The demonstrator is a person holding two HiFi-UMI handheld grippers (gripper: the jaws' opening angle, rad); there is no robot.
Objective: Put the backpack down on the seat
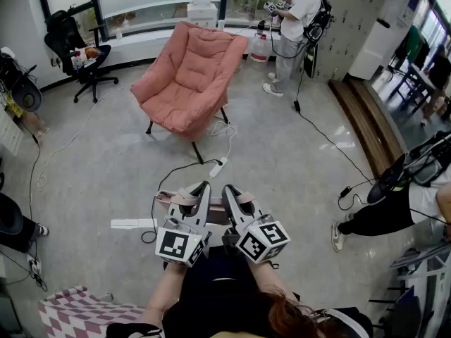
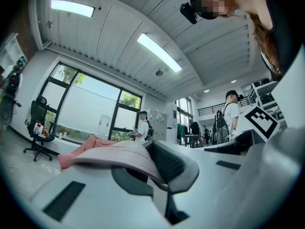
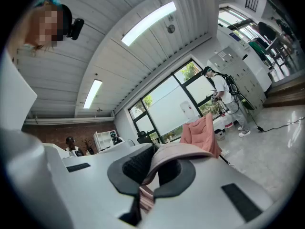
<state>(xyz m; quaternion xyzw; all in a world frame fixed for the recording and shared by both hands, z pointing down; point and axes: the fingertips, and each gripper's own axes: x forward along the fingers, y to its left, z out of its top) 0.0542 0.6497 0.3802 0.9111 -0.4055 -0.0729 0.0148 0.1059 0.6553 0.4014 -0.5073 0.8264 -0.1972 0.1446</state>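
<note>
Item: backpack [image 1: 184,198], lower centre of the head view, shown mainly by its pink straps; body largely hidden under the grippers
Left gripper [image 1: 203,189]: jaws clamped on one strap [image 2: 119,154]
Right gripper [image 1: 230,190]: jaws clamped on the other strap [image 3: 177,150]
Progress: judged early; bag held, not yet on the seat [image 1: 189,76], a pink padded chair at upper centre, well apart; approach, lowering and release remain
Surface: grey polished floor [image 1: 296,167], cables, power strip [image 1: 217,167]
Room: windows along the top, office chair [image 1: 74,44] upper left, standing person [image 1: 299,20] upper right
</note>
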